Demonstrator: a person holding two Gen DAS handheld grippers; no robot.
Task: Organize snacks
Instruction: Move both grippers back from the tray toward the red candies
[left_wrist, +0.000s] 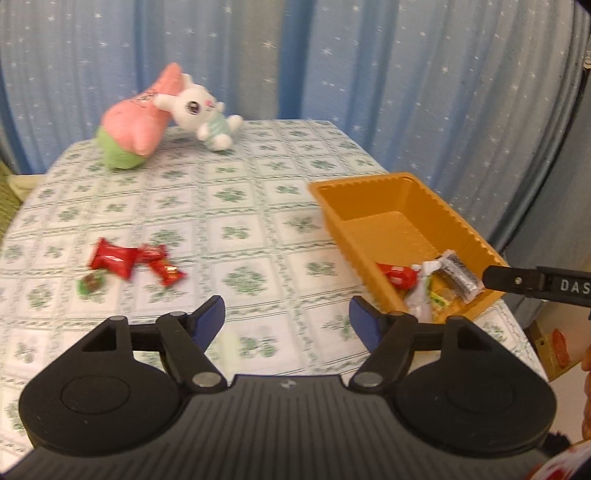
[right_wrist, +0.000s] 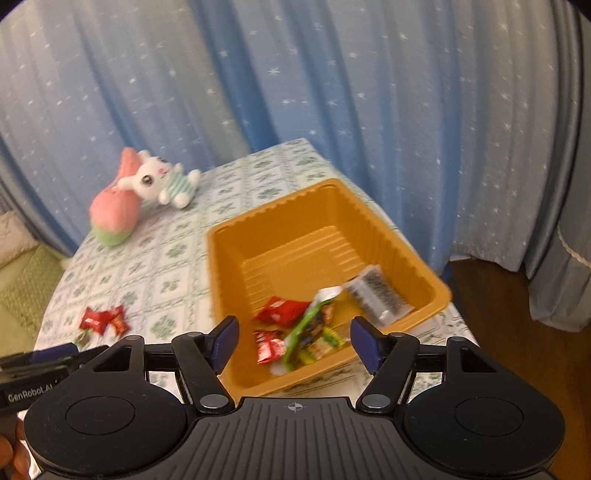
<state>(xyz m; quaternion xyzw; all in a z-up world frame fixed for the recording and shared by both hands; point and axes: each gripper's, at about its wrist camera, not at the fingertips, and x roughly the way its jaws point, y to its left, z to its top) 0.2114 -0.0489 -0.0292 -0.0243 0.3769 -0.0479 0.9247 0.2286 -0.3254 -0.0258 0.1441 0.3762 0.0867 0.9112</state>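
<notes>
Faintly, "GenRobot.AI" marks the left gripper (right_wrist: 40, 360) body.

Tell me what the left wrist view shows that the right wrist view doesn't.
Only the left wrist view shows the open left gripper and clearly separates the loose snacks on the table: red packets and a small green candy.

Only the right wrist view shows the open right gripper, the whole inside of the orange tray, a second red packet at its near end, and the wooden floor.

Both show the tray holding snacks, including a silver-black packet, the leftover snacks on the tablecloth, the plush toys and the blue curtain.
</notes>
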